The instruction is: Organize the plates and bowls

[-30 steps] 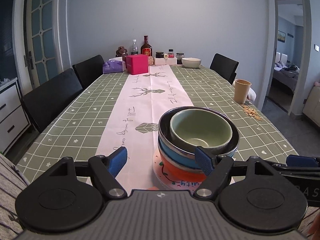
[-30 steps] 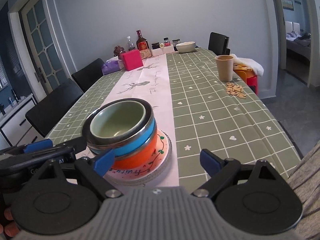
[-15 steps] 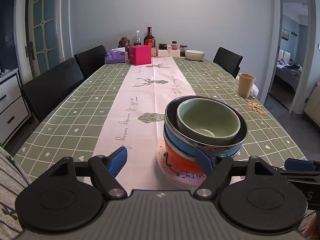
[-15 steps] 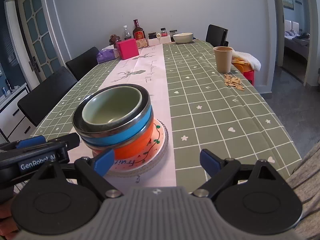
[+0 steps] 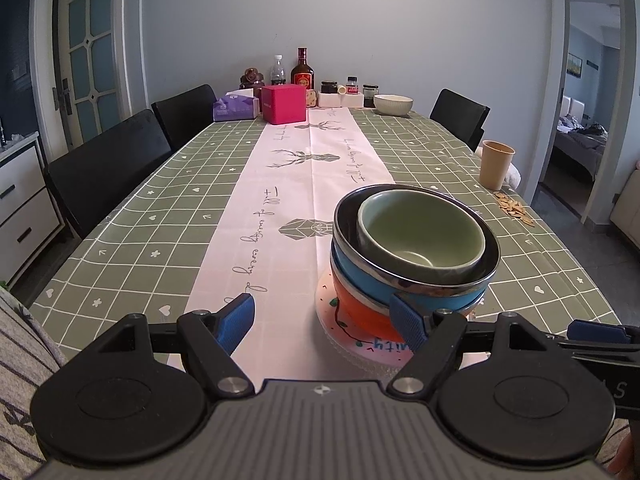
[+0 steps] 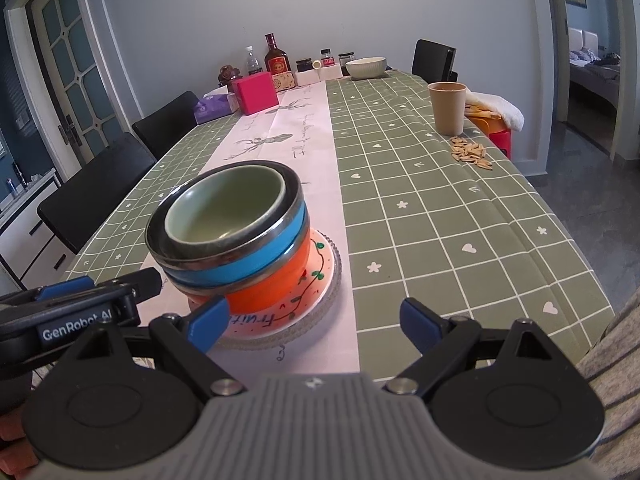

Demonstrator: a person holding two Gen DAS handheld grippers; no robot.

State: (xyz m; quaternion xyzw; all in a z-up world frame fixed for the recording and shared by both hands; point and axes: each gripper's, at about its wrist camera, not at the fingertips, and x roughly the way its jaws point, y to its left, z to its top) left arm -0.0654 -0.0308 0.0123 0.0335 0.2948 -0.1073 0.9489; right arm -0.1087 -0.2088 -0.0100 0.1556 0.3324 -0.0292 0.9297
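We see the nested stack, a pale green ceramic bowl [image 5: 420, 236] inside a steel-rimmed blue bowl [image 5: 404, 284] on an orange bowl [image 6: 272, 280], standing on a round patterned plate [image 6: 320, 280] on the bench [image 6: 460, 216]. In the left wrist view it sits right of centre, just ahead of our left hand-held gripper [image 5: 324, 316], which is spread wide and empty. In the right wrist view it lies left of centre before our right hand-held gripper [image 6: 314, 316], likewise spread and empty. We judge both about equally near. The stack is round, with no long axis.
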